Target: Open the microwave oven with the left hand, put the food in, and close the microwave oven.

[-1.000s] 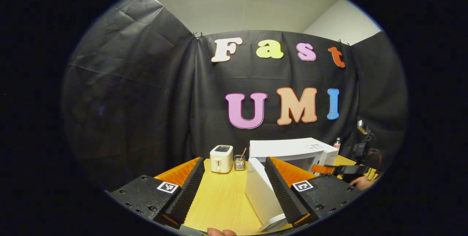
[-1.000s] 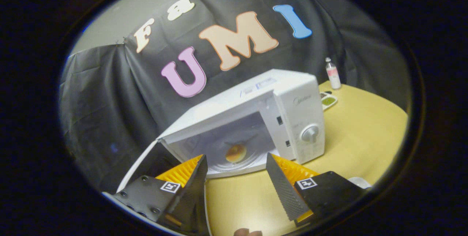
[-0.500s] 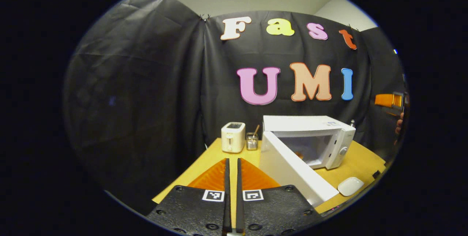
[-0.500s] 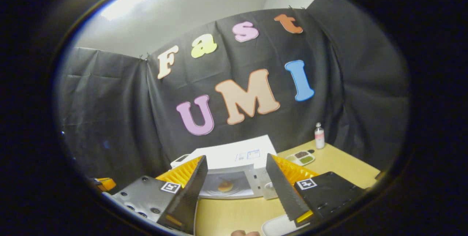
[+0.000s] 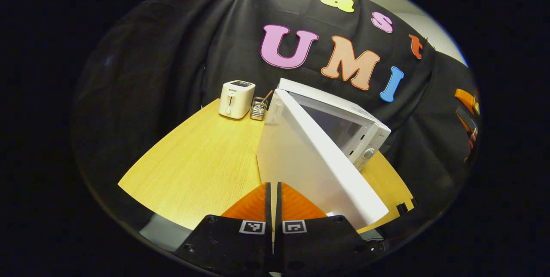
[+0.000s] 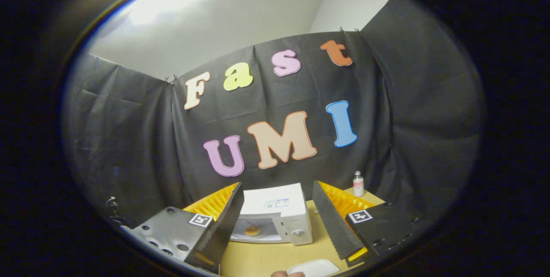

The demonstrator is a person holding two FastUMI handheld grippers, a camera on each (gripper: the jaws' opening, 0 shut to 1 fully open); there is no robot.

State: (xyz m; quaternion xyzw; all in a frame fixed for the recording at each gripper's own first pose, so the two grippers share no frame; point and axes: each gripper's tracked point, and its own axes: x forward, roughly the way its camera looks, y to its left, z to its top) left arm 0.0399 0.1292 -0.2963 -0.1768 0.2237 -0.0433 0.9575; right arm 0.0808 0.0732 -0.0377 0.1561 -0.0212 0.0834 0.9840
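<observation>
Now the microwave door (image 5: 313, 169), stiff and light on its hinge (food (image 6: 252, 230) inside), is best pushed at its free edge; left gripper (image 5: 273, 195) pinched empty, right gripper (image 6: 277, 212) spread wide.

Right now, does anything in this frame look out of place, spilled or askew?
Nothing is spilled or damaged. The one loose end is the microwave door, which stands wide open with the food already on the turntable inside; the left claw, shut, sits near it.
</observation>
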